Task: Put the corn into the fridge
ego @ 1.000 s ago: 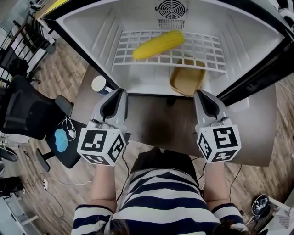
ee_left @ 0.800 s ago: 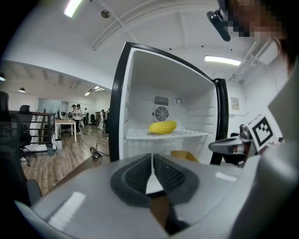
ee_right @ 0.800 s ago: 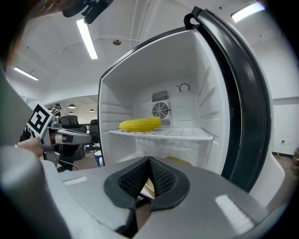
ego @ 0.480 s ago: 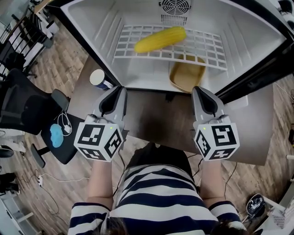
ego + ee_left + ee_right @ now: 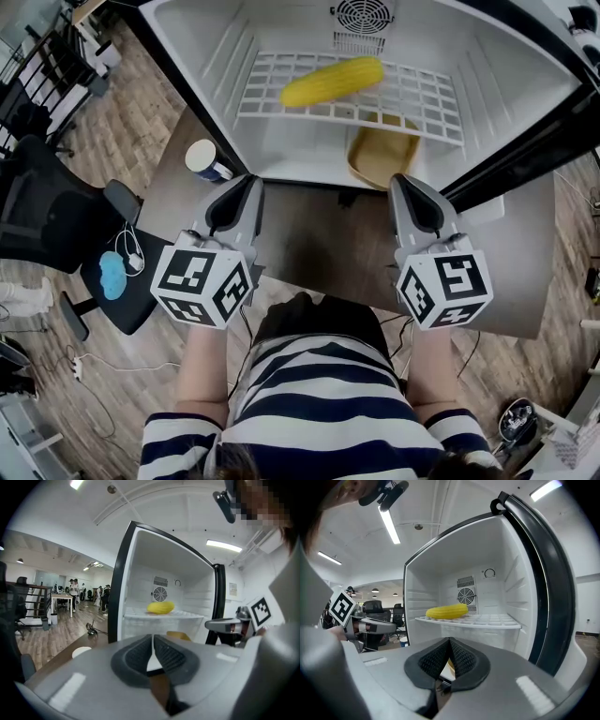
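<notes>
A yellow corn cob point(image 5: 333, 81) point(image 5: 161, 607) point(image 5: 446, 611) lies on the white wire shelf point(image 5: 412, 103) inside the open fridge point(image 5: 197, 56). Both grippers are held side by side over the brown table, in front of the fridge and well short of the corn. My left gripper point(image 5: 234, 194) point(image 5: 153, 638) is shut with nothing in it. My right gripper point(image 5: 409, 191) point(image 5: 449, 642) is also shut and empty.
A tan tray point(image 5: 382, 157) sits on the fridge floor under the shelf. A white cup with a blue base point(image 5: 205, 160) stands at the table's left corner. A black office chair point(image 5: 56, 225) with a blue item is at the left. The black fridge door point(image 5: 525, 141) stands open at right.
The view has shifted slightly; both grippers stay shut in front of the fridge and the corn rests on the shelf as before.
</notes>
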A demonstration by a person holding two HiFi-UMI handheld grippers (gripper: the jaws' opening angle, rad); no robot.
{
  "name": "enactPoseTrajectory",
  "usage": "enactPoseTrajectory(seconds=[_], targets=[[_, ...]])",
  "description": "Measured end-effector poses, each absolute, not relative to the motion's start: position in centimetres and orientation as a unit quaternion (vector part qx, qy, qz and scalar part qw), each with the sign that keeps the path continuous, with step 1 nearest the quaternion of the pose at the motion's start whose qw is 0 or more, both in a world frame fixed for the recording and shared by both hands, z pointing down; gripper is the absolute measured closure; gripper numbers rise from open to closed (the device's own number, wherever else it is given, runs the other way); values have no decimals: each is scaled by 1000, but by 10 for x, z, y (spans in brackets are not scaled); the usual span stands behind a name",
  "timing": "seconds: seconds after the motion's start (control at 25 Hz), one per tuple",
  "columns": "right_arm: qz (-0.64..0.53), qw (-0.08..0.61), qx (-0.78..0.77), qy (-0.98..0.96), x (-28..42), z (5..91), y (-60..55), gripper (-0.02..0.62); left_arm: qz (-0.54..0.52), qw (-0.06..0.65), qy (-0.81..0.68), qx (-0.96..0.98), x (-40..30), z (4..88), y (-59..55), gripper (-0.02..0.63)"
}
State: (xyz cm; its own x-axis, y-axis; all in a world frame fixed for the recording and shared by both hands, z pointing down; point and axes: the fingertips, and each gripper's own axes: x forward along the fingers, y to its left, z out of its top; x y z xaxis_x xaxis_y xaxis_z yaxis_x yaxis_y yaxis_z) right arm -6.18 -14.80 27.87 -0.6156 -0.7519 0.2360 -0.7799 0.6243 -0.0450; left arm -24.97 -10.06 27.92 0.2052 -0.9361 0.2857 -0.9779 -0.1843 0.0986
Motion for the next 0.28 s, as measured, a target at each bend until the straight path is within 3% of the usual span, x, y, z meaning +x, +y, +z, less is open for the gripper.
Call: enactPoseTrajectory(seconds=[0.28], targets=[[75,102,430,-894,-60,284,-148,597,82,128,-627,764,-252,280,-98,606]])
